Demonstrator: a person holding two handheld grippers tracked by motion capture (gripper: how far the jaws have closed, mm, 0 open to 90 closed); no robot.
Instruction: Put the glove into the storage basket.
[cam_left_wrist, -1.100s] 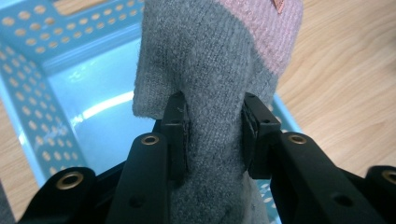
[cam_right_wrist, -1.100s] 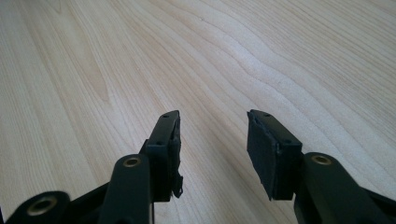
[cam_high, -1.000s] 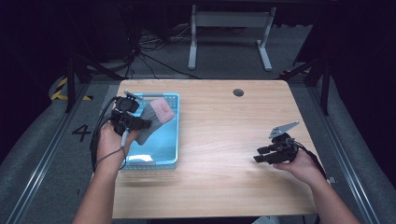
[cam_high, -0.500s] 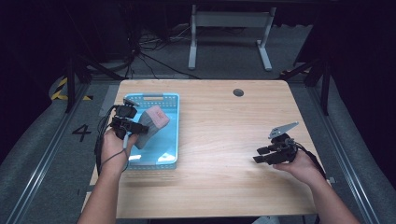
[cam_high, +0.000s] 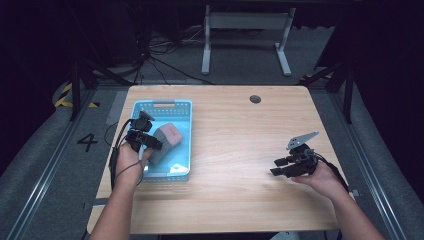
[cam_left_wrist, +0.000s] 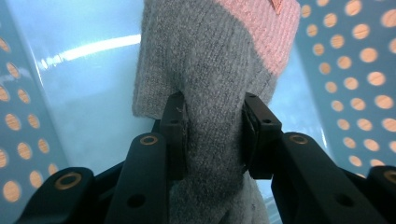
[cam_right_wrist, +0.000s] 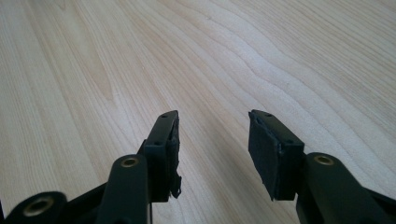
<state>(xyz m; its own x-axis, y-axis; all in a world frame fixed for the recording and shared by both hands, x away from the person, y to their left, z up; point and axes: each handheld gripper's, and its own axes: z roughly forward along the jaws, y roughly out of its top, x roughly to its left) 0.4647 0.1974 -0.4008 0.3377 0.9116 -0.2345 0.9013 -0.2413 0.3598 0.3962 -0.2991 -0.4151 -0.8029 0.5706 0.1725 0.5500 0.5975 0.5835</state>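
The sock (cam_left_wrist: 210, 70), grey knit with a pink end, hangs inside the blue basket (cam_high: 165, 105) at the left side of the wooden table (cam_high: 235, 150), and the left gripper (cam_left_wrist: 212, 135) has it pinched: both black pads press into the grey wool from either side, the fabric bunched between them. In the left gripper view the pink end points away from the jaws toward the basket's far wall, with the pale blue floor showing to the left and the dotted side walls on both edges. From the high view the sock (cam_high: 165, 140) sits over the middle of the basket, just beside the left gripper (cam_high: 150, 145), which reaches in over the basket's left wall with the person's left hand (cam_high: 129, 160) behind it; whether the sock's far end touches the basket floor is hard to tell from here. Well apart, over at the right side of the table, the right gripper (cam_high: 280, 167) rests low above the bare wood in the right hand (cam_high: 320, 175). Its jaws stand spread with nothing between them, the right gripper (cam_right_wrist: 212, 154) looking out along plain wood grain.
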